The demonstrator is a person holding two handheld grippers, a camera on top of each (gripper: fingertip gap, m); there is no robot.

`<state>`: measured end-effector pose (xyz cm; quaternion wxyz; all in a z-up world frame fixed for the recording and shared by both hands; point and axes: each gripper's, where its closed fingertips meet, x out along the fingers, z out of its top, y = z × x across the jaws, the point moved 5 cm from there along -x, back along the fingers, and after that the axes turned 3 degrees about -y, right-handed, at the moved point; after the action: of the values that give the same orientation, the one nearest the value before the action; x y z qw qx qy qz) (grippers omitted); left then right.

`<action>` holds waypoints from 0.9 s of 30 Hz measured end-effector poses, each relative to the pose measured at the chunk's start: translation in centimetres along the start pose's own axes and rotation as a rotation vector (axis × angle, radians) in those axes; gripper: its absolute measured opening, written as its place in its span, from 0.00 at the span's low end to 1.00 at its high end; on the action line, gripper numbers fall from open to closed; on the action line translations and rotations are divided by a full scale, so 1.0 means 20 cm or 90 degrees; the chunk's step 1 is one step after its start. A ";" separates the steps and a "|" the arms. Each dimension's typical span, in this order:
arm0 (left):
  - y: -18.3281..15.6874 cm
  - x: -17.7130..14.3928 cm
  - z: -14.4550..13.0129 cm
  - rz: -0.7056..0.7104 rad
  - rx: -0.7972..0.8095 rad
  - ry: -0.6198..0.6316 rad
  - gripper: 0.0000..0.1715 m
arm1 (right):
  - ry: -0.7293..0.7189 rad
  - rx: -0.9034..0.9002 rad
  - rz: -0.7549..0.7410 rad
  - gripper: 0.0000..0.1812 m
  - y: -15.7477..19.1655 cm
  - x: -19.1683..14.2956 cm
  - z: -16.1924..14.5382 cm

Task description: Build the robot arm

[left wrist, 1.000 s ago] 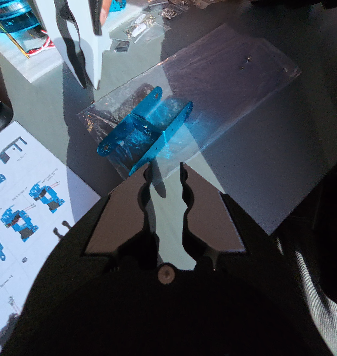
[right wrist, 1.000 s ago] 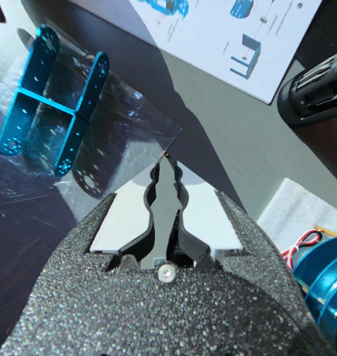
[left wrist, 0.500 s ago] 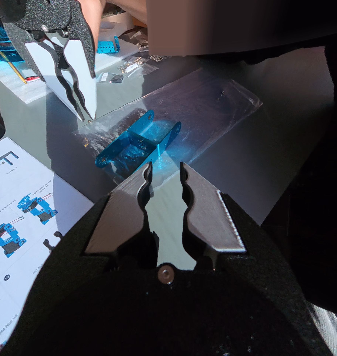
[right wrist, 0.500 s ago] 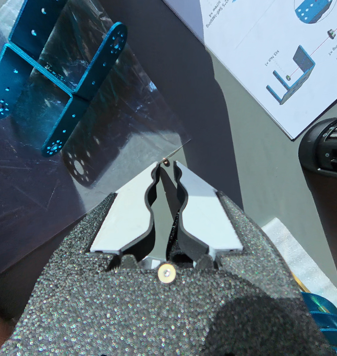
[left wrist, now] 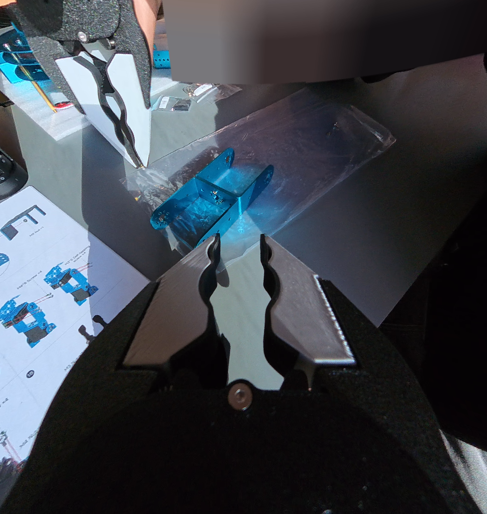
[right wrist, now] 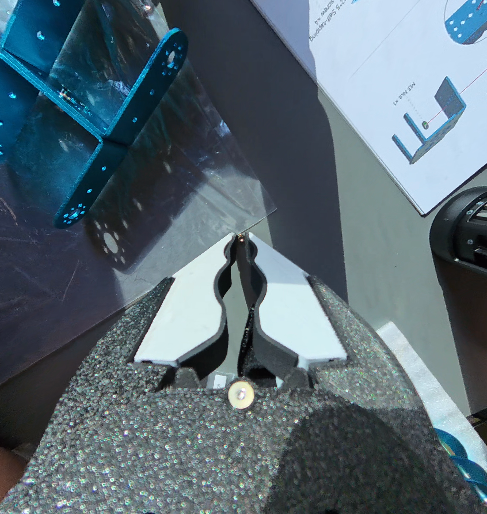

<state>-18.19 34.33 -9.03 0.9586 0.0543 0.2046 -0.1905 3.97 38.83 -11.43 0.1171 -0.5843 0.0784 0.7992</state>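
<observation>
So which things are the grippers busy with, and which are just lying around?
With the grippers:
- right gripper, shut on a tiny metal bit
- left gripper, open, nearest the blue bracket on the clear bag

Lying around:
- instruction sheet
- small parts bags
- blue part on white foam
- black gadget

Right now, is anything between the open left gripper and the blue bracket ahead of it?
Nothing solid. The left gripper faces the blue bracket directly; only the clear plastic bag under the bracket reaches toward the tips. The right gripper is off beside the bag's corner.
</observation>
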 end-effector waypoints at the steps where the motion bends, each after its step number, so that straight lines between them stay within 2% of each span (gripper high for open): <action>1: 0.00 0.00 0.00 0.007 0.001 0.002 0.16 | -0.006 -0.002 -0.005 0.03 0.00 0.00 0.00; 6: 0.03 0.01 -0.02 0.028 -0.007 0.013 0.16 | -0.056 0.018 -0.020 0.02 0.01 0.00 -0.02; 9: 0.07 0.01 0.00 0.045 0.003 0.018 0.16 | -0.082 -0.019 -0.085 0.02 0.04 -0.03 -0.04; 12: 0.18 0.03 0.06 0.076 0.008 0.003 0.15 | -0.141 -0.040 -0.137 0.02 0.11 -0.08 -0.01; 15: 0.27 0.08 0.13 0.044 0.015 0.018 0.10 | -0.206 -0.076 -0.203 0.02 0.24 -0.13 0.06; 19: 0.31 0.16 0.13 -0.029 0.071 0.123 0.03 | -0.293 -0.121 -0.278 0.02 0.45 -0.14 0.15; 22: 0.28 0.23 0.09 -0.075 0.126 0.184 0.00 | -0.310 -0.177 -0.353 0.02 0.56 -0.10 0.19; 25: 0.25 0.32 0.06 -0.085 0.159 0.210 0.00 | -0.309 -0.241 -0.428 0.02 0.61 -0.05 0.19; 27: 0.23 0.36 0.02 -0.113 0.166 0.235 0.00 | -0.297 -0.256 -0.442 0.02 0.61 -0.01 0.17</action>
<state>-10.18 36.02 -11.42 0.8694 0.1933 0.3541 -0.2852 -2.49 28.08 -10.42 0.2768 -0.3915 -0.3070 0.8221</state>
